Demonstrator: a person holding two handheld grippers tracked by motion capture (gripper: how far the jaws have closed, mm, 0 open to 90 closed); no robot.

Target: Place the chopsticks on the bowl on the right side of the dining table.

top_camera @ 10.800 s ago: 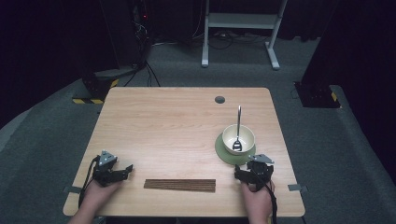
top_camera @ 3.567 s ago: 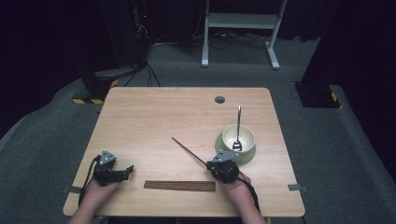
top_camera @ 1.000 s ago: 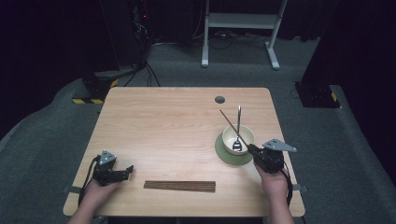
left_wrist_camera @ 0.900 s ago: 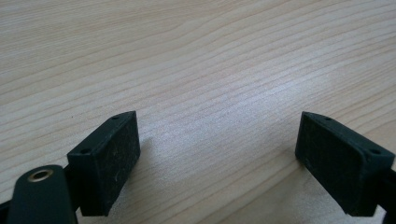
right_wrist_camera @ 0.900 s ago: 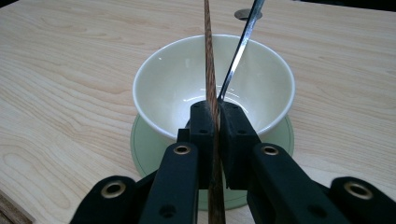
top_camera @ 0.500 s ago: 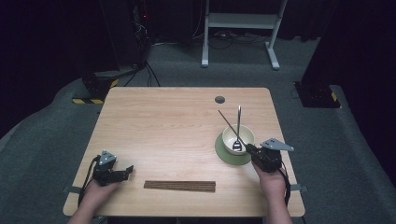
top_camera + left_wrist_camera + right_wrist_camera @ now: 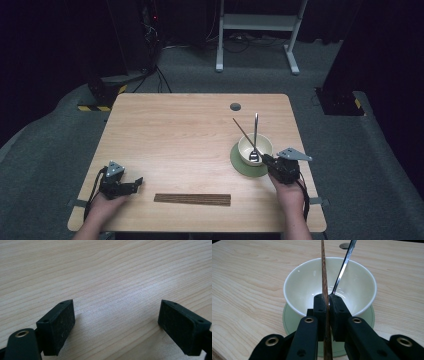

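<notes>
Wooden table (image 7: 175, 140): right gripper (image 7: 327, 301) clamps chopstick (image 7: 323, 272) over bowl (image 7: 294, 285); left gripper (image 7: 117, 322) open.

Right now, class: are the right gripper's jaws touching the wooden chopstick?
Touching. In the right gripper view, the right gripper has both black jaws pressed against the wooden chopstick, no gap showing, above the cream bowl.

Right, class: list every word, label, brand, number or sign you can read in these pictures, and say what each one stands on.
None: no readable text stands on the pale wooden table, the cream ceramic bowl, the round green saucer, the metal spoon, the brown wooden chopstick or the row of brown chopsticks.
Yellow-and-black hazard stripes mark a dark base on the floor: a sign, no words.
</notes>
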